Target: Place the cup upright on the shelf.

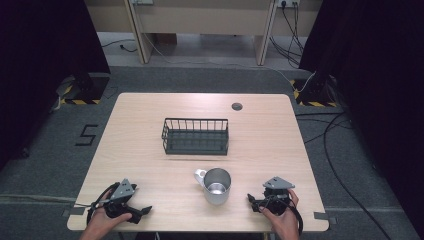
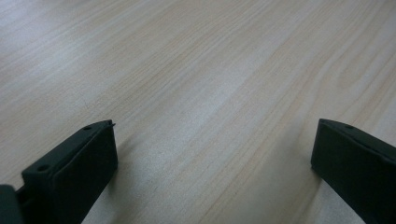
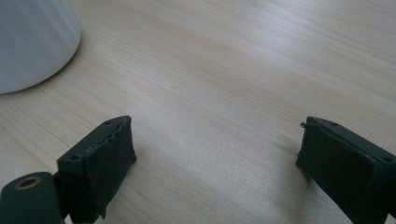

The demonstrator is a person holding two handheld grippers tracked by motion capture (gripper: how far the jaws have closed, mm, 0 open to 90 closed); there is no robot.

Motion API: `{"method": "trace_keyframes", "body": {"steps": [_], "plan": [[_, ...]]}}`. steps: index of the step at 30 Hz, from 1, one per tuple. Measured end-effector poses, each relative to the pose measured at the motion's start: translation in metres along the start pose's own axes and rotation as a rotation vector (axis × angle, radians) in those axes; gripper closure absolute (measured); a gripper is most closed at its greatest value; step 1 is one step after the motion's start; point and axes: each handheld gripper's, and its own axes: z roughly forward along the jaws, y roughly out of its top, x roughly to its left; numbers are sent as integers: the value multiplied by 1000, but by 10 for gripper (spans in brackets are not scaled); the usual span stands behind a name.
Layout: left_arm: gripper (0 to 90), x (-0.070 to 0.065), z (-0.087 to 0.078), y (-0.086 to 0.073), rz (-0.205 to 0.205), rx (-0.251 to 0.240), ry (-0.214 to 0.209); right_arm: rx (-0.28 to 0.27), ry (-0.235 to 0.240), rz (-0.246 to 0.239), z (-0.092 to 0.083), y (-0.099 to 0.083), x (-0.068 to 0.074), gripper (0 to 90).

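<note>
High view first: a wire basket (image 1: 195,136) sits near the middle of the wooden table (image 1: 150,110), long side facing the person, and I can see nothing lying on its floor. Nearer the person, just in front of the basket and a little to the right, stands a metal mug (image 1: 217,185), upright, mouth open to the ceiling, handle turned to the left and away. Its shiny inside looks empty. A small round cap (image 1: 237,106) is set into the tabletop toward the far right edge.

Both hands rest low at the near edge. The left gripper (image 1: 142,212) lies at the near left corner, held from below by the left hand (image 1: 102,220), its tips turned toward the right along the table edge, well apart from the mug. The right gripper (image 1: 251,201) sits at the near right, gripped by the right hand (image 1: 280,217), its tips turned left toward the mug and near it without touching.

Left gripper view shows its two black jaws standing wide apart over bare wood. Right gripper view shows the same wide gap, with the mug's pale side (image 3: 32,42) at the upper left corner, ahead of the jaws and outside them.
</note>
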Motion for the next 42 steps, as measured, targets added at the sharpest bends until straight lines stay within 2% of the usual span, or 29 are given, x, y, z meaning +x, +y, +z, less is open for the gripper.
{"method": "trace_keyframes", "body": {"steps": [8, 14, 21, 24, 33, 34, 42], "plan": [[0, 0, 0, 0, 0, 0, 0, -2, 0, -1, 0, 0, 0, 106], [0, 0, 0, 0, -1, 0, 0, -15, 7, 2, -1, 0, 2, 170], [0, 0, 0, 0, 0, 0, 0, -92, 32, 7, -12, 6, 7, 172], [0, 0, 0, 0, -1, 0, 1, -135, 57, -2, -21, 13, 16, 157], [0, 0, 0, 0, -1, 0, 1, -210, 109, -29, -37, 22, 34, 153], [0, 0, 0, 0, -1, 0, 1, -226, 121, -49, -41, 24, 39, 153], [0, 0, 0, 0, -1, 0, 1, -294, 139, -68, -57, 30, 59, 152]]}}
